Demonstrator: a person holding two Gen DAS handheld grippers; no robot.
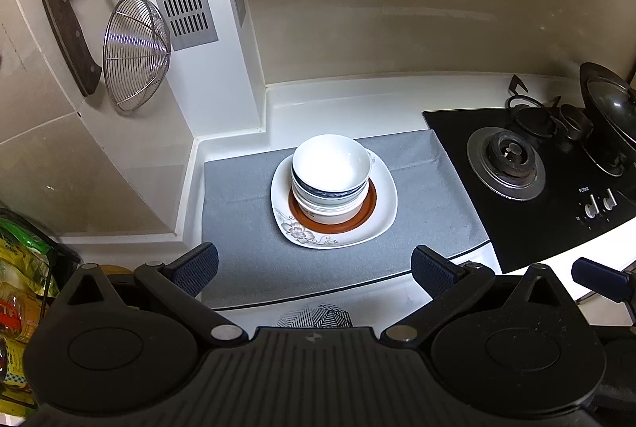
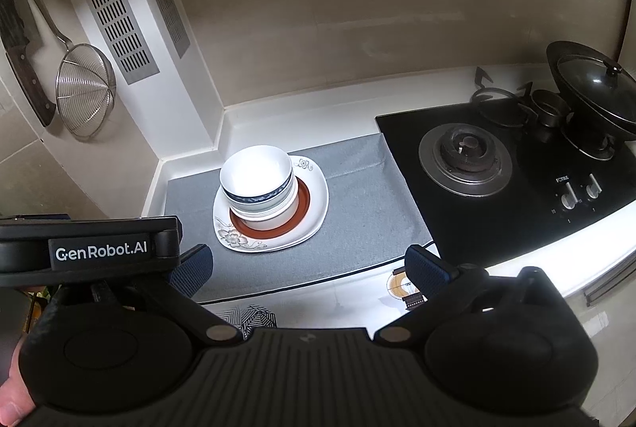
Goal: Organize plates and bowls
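A stack of white bowls, one with a blue rim band, sits on a brown-rimmed plate. That plate lies on a white squarish plate with a flower print. The pile rests on a grey mat. My left gripper is open and empty, held back near the counter's front edge. My right gripper is open and empty too, also short of the pile. The left gripper's body shows at the left of the right wrist view.
A black gas hob lies right of the mat, with a lidded wok at its far right. A wire skimmer and knives hang on the left wall. Snack packets stand at the left.
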